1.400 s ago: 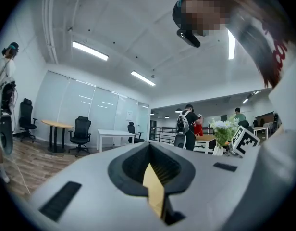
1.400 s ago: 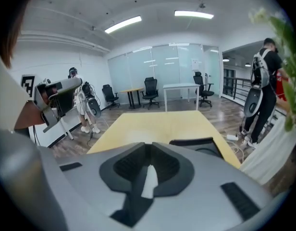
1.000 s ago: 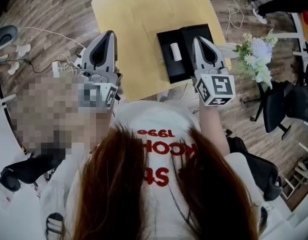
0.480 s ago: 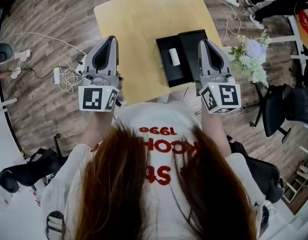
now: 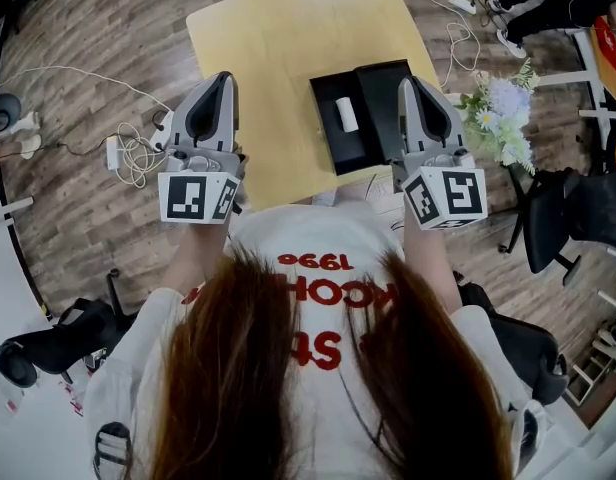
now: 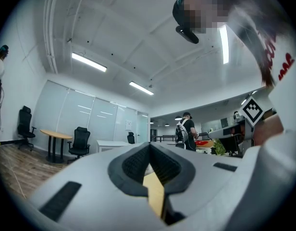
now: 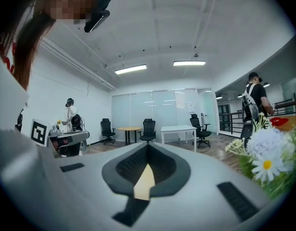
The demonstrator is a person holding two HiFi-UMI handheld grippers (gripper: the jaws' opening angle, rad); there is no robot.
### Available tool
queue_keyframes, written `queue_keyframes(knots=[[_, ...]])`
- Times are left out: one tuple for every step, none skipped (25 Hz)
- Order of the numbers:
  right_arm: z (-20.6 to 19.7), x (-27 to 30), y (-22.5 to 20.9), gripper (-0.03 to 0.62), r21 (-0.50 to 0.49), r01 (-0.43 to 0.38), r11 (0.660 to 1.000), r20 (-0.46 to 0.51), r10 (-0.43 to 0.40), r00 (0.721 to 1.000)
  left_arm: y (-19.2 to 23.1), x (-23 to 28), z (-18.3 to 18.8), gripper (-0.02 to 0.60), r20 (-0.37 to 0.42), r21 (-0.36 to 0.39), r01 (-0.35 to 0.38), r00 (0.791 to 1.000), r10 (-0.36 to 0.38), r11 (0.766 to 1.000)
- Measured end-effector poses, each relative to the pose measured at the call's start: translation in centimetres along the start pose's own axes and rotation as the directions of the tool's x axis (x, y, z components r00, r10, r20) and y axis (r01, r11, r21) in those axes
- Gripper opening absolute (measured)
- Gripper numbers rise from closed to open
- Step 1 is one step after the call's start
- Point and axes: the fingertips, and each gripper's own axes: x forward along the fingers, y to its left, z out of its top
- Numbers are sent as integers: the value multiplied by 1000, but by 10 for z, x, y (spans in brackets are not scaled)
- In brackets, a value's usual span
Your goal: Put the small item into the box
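Observation:
An open black box point(image 5: 350, 153) lies on the yellow table point(image 5: 278, 58), and a small white item point(image 5: 345, 114) rests inside it. Its black lid point(image 5: 378, 93) lies just to the right, partly hidden behind my right gripper point(image 5: 406, 83). That gripper is held at the table's near edge, pointing away from me, shut with nothing between its jaws. My left gripper point(image 5: 225, 76) is held left of the table, also shut and empty. In the left gripper view the left gripper's tips point(image 6: 149, 146) meet, and in the right gripper view the right gripper's tips point(image 7: 147, 146) meet.
A bunch of flowers point(image 5: 503, 118) stands right of the table, also seen as flowers point(image 7: 268, 162) close to the right gripper. Cables point(image 5: 138, 153) lie on the wooden floor at the left. A black office chair point(image 5: 568, 208) stands to the right. People and desks are farther off.
Both grippers stay shut and raised. The right gripper has drifted slightly right, and the head view has shifted a little.

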Motion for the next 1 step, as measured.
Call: queue_keyframes(knots=[[1,-1,1,6,-5,0,1000,2,0,1000,0,0,0,5,1,0,0,1000,0,1000]])
